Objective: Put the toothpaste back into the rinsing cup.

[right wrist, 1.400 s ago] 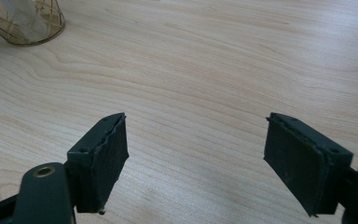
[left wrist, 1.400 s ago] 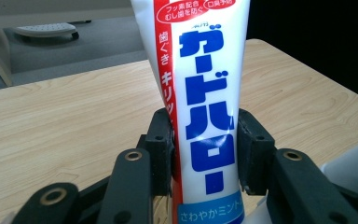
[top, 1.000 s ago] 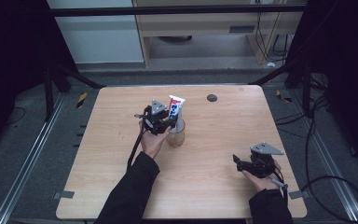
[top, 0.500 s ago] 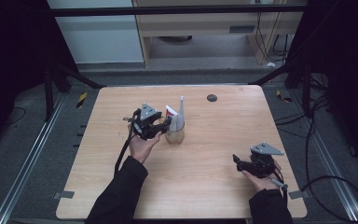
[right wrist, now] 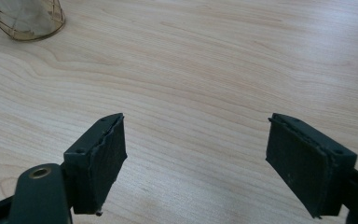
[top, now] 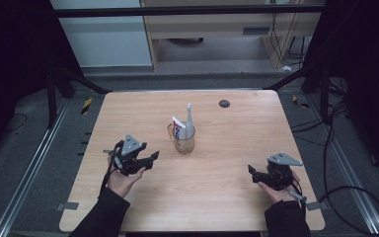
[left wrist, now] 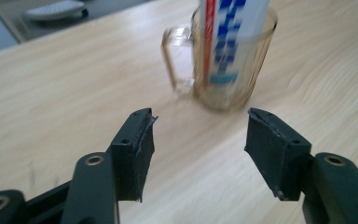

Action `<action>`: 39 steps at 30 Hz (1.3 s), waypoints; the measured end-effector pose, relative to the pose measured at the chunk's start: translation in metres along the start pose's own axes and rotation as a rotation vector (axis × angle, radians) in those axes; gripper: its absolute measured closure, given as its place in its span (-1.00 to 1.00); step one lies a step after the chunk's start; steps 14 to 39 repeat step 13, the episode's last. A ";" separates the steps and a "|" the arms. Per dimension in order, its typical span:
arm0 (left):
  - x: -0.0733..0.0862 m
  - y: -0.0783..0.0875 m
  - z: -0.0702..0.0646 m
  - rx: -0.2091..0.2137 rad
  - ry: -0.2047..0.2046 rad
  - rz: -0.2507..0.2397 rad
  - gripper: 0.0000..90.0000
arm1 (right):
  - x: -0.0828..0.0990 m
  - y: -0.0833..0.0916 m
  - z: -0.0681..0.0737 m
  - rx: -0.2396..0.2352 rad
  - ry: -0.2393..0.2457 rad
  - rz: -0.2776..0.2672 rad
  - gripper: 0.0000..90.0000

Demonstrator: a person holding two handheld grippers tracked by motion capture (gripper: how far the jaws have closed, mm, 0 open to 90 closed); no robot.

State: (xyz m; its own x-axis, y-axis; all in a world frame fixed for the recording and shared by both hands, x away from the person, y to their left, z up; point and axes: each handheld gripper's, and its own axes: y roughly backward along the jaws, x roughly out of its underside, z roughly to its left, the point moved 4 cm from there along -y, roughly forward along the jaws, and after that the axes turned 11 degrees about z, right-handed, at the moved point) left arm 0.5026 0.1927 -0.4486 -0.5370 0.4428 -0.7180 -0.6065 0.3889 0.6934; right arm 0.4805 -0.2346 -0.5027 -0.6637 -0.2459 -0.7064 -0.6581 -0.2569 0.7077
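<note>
Both grippers, left [top: 150, 159] and right [top: 252, 172], sat empty with jaws apart (left's just widened) on a light wood table [top: 227, 197]; glass mug [top: 184, 143] mid-table, grey carpet [top: 29, 143] around.

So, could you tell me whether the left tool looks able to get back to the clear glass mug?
Probably yes: the left tool is open, with bare wooden table between it and the clear glass mug.

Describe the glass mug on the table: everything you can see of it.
The glass mug is clear, amber-tinted glass with a looped handle. It stands upright near the middle of the wooden table. Inside stand a white toothpaste tube with blue lettering and a red stripe, and a slim white item that rises above the rim. Neither claw touches the mug.
</note>
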 end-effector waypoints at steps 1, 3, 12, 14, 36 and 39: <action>0.007 0.002 0.002 -0.001 0.008 0.007 -0.12 | 0.000 0.000 0.000 0.001 0.000 0.000 -0.56; 0.021 0.006 0.007 -0.005 0.031 0.024 -0.15 | 0.001 0.001 -0.001 0.003 -0.002 0.000 -0.58; 0.070 0.008 0.038 -0.078 0.116 0.111 -0.27 | 0.003 0.003 -0.005 0.016 -0.015 0.010 -0.66; 0.070 0.008 0.038 -0.078 0.116 0.111 -0.28 | 0.003 0.003 -0.005 0.016 -0.015 0.010 -0.66; 0.070 0.008 0.038 -0.078 0.116 0.111 -0.28 | 0.003 0.003 -0.005 0.016 -0.015 0.010 -0.66; 0.070 0.008 0.038 -0.078 0.116 0.111 -0.28 | 0.003 0.003 -0.005 0.016 -0.015 0.010 -0.66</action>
